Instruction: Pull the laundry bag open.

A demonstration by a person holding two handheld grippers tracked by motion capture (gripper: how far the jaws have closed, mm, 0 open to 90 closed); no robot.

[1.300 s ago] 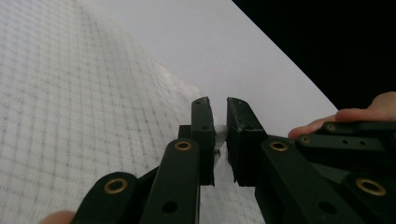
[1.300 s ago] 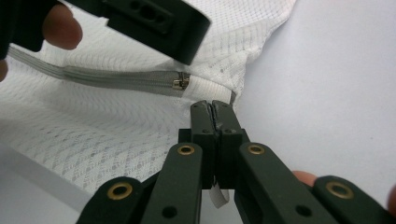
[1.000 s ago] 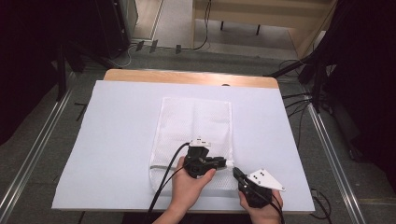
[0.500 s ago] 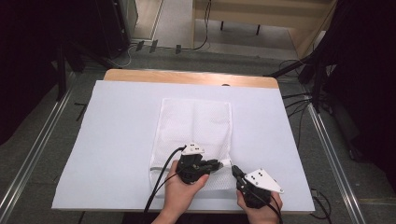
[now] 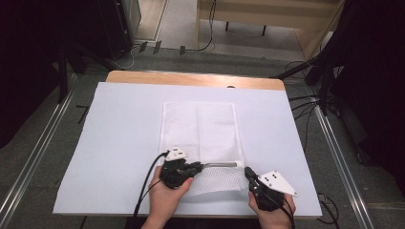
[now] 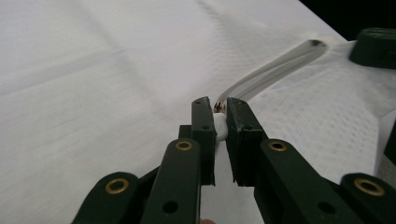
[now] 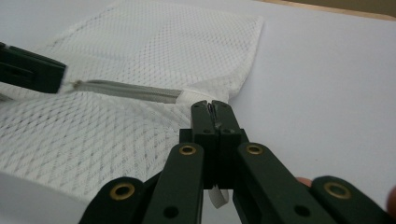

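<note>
White sheet (image 5: 119, 143) over the table, mesh bag (image 5: 200, 129) flat on it. Left gripper (image 5: 199, 166) clamped on the zipper pull (image 6: 219, 126), zipper (image 5: 220, 165) open between the two grippers. Right gripper (image 5: 248, 172) pinched tight on the bag's corner tab (image 7: 196, 97) at the zipper end. Risks: small pull could slip out of the left jaws if tugged off-axis; if the right grip lets go, the bag drags along and bunches instead of unzipping.
</note>
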